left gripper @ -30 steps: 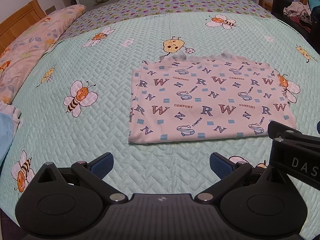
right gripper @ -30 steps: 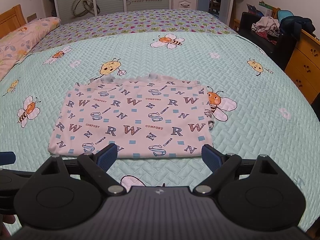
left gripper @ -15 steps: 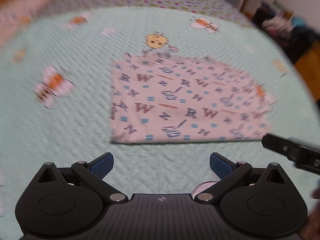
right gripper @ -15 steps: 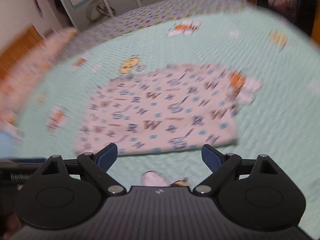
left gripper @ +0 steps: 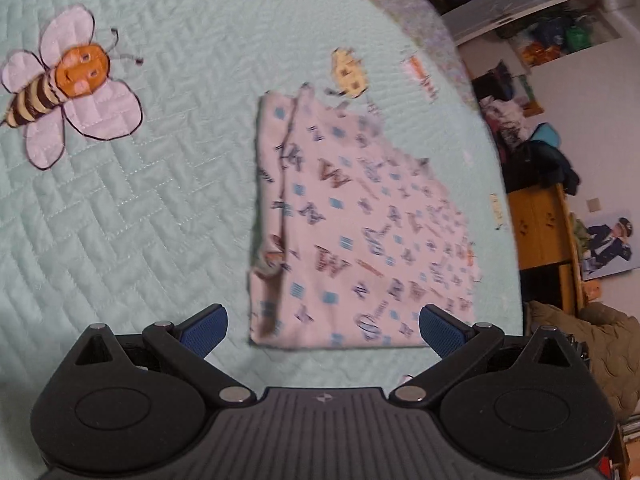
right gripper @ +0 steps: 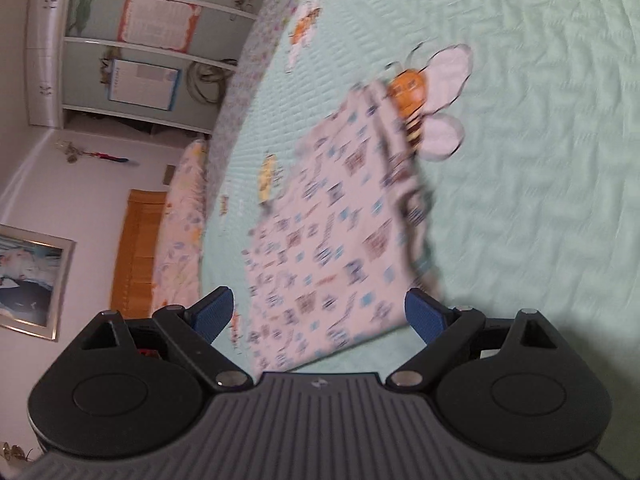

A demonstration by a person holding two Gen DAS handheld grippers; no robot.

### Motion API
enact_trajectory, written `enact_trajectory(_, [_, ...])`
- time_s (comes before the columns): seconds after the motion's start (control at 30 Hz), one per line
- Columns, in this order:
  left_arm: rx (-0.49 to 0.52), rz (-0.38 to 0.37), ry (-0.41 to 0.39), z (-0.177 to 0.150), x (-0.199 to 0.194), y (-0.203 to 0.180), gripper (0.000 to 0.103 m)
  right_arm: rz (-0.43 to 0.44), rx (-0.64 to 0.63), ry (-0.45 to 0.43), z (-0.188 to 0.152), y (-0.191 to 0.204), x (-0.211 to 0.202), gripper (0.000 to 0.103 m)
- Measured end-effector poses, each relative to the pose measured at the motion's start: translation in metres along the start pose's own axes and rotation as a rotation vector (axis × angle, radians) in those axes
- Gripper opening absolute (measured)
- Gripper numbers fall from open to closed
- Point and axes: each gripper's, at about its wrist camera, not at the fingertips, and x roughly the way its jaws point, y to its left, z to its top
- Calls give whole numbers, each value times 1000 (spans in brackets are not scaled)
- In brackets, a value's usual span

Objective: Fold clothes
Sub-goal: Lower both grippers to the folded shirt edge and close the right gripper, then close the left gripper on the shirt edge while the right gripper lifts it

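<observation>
Folded garment [left gripper: 360, 232] flat on bedspread [left gripper: 140, 220]; left tool [left gripper: 322, 330] and right tool [right gripper: 320, 316] spread apart, empty.

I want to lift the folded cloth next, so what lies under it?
The folded cloth lies flat on the green quilted bedspread. One bee print shows partly past its edge; whatever else is beneath stays covered.

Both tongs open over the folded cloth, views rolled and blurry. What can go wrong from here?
1. The folded garment shows stacked edges along one side; the left tongs may pinch only the top layer and undo the fold.
2. Both views are blurred, so the right tongs could miss the hem.
3. Either could snag the quilted bedspread too.
</observation>
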Motion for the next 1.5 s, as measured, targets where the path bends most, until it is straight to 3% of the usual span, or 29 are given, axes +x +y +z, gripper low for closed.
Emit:
enact_trajectory(0.13, [11, -18, 60, 24, 33, 4, 102, 5, -6, 39, 23, -12, 11, 94])
enact_trajectory(0.3, [14, -13, 74, 55, 58, 12, 102, -17, -9, 92, 43, -24, 30, 94])
enact_trajectory(0.47, [32, -69, 96, 72, 68, 15, 102, 34, -9, 130, 54, -29, 41, 94])
enact_trajectory(0.73, [58, -220, 138, 86, 85, 23, 102, 35, -14, 186, 69, -22, 60, 103])
enact_trajectory(0.9, [88, -304, 160, 89, 100, 19, 102, 40, -24, 213, 78, -15, 77, 103])
enact_trajectory(1.07, [114, -344, 174, 94, 113, 12, 102, 83, -38, 227, 86, -9, 91, 103])
enact_trajectory(1.23, [126, -357, 158, 95, 120, 7, 102, 78, -132, 240, 85, 3, 100, 103])
enact_trajectory(1.3, [137, -348, 140, 92, 121, 2, 102, 60, -191, 232, 80, 10, 103, 93])
enact_trajectory(1.37, [141, -339, 120, 90, 121, 0, 100, 13, -229, 228, 75, 12, 108, 58])
enact_trajectory(1.4, [138, -334, 109, 89, 121, 0, 99, -11, -225, 214, 74, 9, 107, 47])
enact_trajectory(1.43, [136, -330, 98, 88, 120, 0, 93, -27, -207, 202, 73, 3, 105, 20])
enact_trajectory(1.5, [116, -295, 86, 88, 121, 4, 67, -27, -155, 180, 73, -12, 100, 14])
